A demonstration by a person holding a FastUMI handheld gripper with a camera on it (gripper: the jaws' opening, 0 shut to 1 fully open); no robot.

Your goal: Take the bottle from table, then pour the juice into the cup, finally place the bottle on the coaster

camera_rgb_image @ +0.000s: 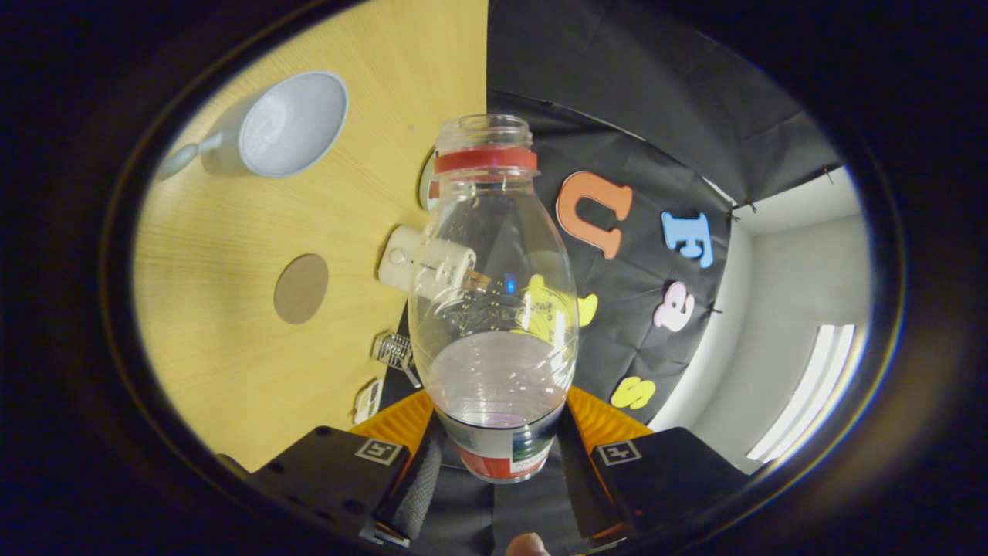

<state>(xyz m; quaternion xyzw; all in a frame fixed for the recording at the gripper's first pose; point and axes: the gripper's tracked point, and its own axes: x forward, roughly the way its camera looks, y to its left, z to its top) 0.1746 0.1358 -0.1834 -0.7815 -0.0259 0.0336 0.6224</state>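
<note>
Between the two fingers of the gripper (498, 455) sits the bottle (494, 309), and both fingers press on its lower, labelled part, so the gripper is clenched on it. It is clear plastic with no cap, a red ring under the open mouth, and it points forward, away from the fingers. Only a small pale layer seems to lie inside near the base; I cannot tell how much juice this is.

The view is rolled to one side, so the bottle is probably tilted. My judgement is that the pouring step is in hand or close to its end, but no stream is visible at the mouth.

Beyond the bottle, the wooden surface (231, 324) carries the cup (289, 123), a pale one with a handle, well apart from the mouth and off to the side of it. The round brown coaster (301, 288) lies nearer the fingers than the cup, also apart from the bottle.

If the pouring is finished, the next move calls for turning the bottle upright, carrying it over the coaster, and setting its base flat on the disc before the fingers let go.
</note>
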